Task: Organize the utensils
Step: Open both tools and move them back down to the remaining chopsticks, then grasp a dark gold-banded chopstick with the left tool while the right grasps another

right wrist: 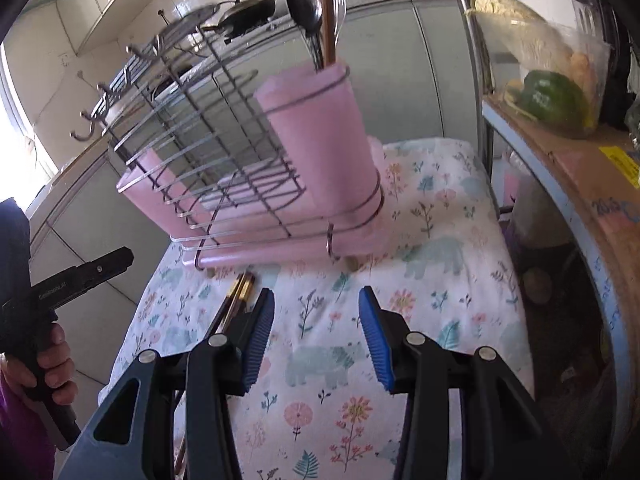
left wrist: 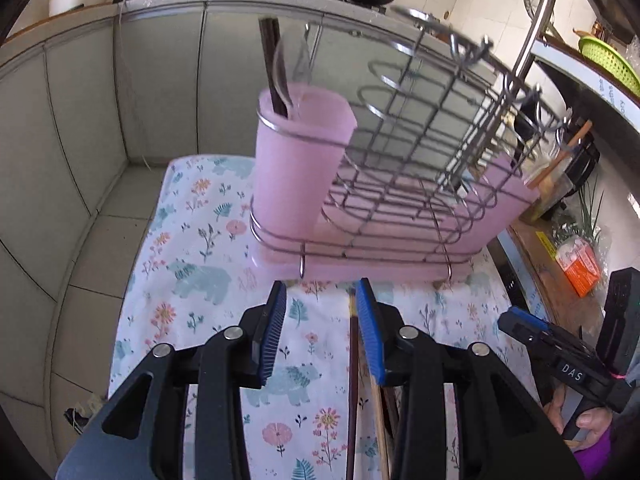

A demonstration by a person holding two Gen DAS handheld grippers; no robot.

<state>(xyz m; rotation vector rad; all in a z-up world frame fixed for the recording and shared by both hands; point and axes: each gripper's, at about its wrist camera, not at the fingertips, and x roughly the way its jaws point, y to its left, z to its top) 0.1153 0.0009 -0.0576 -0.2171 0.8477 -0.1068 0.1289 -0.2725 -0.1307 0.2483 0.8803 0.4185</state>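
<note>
Lengthwise, the chopsticks [left wrist: 353, 364] ran near-to-far, hard against the empty, spread left gripper [left wrist: 321, 334], nearer it than the equally open, empty right gripper [right wrist: 316, 338].

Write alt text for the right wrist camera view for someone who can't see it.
The open right gripper hovers empty over a floral cloth, facing a wire rack with a pink utensil cup holding spoons. Chopsticks lie on the cloth beside its left finger.
</note>
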